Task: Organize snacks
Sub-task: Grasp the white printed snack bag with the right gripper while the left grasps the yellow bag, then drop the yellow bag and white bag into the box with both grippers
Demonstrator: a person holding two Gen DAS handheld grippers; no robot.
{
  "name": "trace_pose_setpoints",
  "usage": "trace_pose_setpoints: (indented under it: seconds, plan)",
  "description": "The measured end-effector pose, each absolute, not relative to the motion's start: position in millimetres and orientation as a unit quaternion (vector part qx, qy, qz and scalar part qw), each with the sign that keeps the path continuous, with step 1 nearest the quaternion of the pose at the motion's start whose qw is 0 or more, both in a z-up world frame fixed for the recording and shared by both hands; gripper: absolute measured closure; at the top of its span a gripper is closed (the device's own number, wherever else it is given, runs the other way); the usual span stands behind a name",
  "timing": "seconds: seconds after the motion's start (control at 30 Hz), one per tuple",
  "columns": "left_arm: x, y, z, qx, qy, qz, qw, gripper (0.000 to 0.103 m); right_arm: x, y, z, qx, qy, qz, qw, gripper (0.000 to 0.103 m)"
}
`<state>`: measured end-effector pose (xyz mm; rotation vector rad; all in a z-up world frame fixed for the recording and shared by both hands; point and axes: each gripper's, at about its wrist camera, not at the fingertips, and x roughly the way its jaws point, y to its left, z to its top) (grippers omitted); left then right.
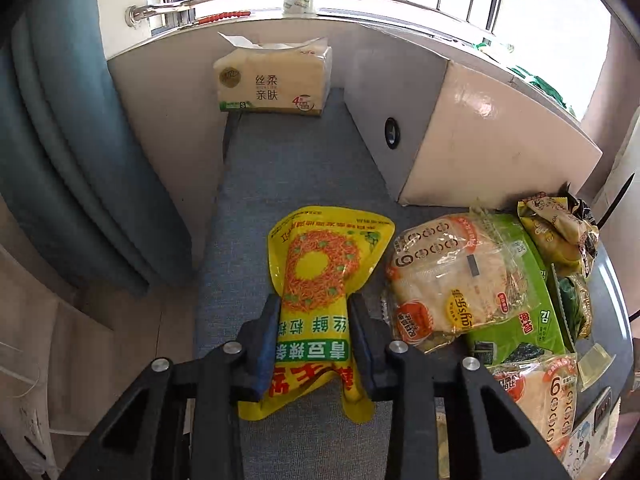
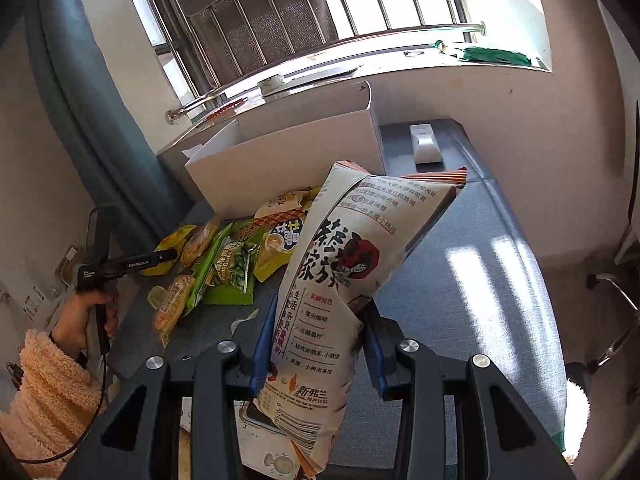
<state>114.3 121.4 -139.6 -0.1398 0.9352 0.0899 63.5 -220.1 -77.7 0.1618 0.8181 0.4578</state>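
Observation:
In the left wrist view my left gripper [image 1: 315, 308] is shut on a yellow snack bag [image 1: 320, 264] that lies on the grey-blue cushion [image 1: 280, 168]; its blue pads pinch the bag's middle. A pile of snack packets [image 1: 472, 288] lies just to the right of it. In the right wrist view my right gripper [image 2: 320, 312] is shut on a tall white snack bag [image 2: 352, 264] with black and red print, held up above the cushion. The open white cardboard box [image 2: 288, 160] stands behind it. The left gripper's body [image 2: 132, 262] shows at the far left, over the packets [image 2: 224, 260].
A tissue pack [image 1: 272, 80] stands at the cushion's far end by the window sill. The white box's side [image 1: 480, 136] flanks the packets. A white device [image 2: 426, 144] lies on the cushion beyond the box. A hand in a fluffy sleeve [image 2: 52, 384] holds the left gripper. Blue curtain [image 1: 80, 160] hangs at left.

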Motion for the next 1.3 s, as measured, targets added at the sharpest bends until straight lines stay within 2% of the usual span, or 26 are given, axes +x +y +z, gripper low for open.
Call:
trace_pose_setpoints:
  seconds: [0.13, 0.3, 0.5, 0.67, 0.83, 0.87, 0.9, 0.93, 0.97, 1.0, 1.3]
  plan:
    - [90, 126, -118, -0.098, 0.409, 0.025, 0.907, 0.071, 63, -211, -76, 0.068, 0.389, 0.233, 0.889, 0.060]
    - [70, 110, -54, -0.114, 0.326, -0.021, 0.938, 0.071, 78, -200, -58, 0.056, 0.369, 0.250, 0.893, 0.060]
    - [112, 75, 21, -0.109, 0.260, -0.069, 0.957, 0.071, 141, -171, -2, 0.020, 0.321, 0.267, 0.909, 0.060]
    - [188, 51, 44, -0.115, 0.261, -0.073, 0.956, 0.071, 224, -141, 32, 0.003, 0.318, 0.270, 0.909, 0.060]
    - [255, 45, 25, -0.118, 0.305, -0.058, 0.943, 0.069, 296, -116, 26, -0.037, 0.359, 0.237, 0.902, 0.059]
    - [264, 45, 20, -0.119, 0.312, -0.047, 0.941, 0.062, 305, -114, 21, -0.042, 0.366, 0.232, 0.900, 0.059]
    - [273, 46, 15, -0.120, 0.322, -0.041, 0.938, 0.047, 315, -113, 17, -0.046, 0.373, 0.228, 0.898, 0.058]
    - [280, 48, 8, -0.123, 0.335, -0.039, 0.933, 0.037, 323, -113, 12, -0.046, 0.381, 0.224, 0.896, 0.049]
    - [284, 51, 2, -0.129, 0.349, -0.035, 0.927, 0.012, 331, -115, 7, -0.043, 0.395, 0.221, 0.891, 0.035]
    - [286, 53, -2, -0.134, 0.358, -0.030, 0.924, 0.000, 336, -116, 3, -0.037, 0.407, 0.216, 0.887, 0.002]
    - [245, 65, 29, -0.100, 0.312, -0.026, 0.944, 0.000, 314, -137, 20, 0.004, 0.356, 0.231, 0.905, 0.000]
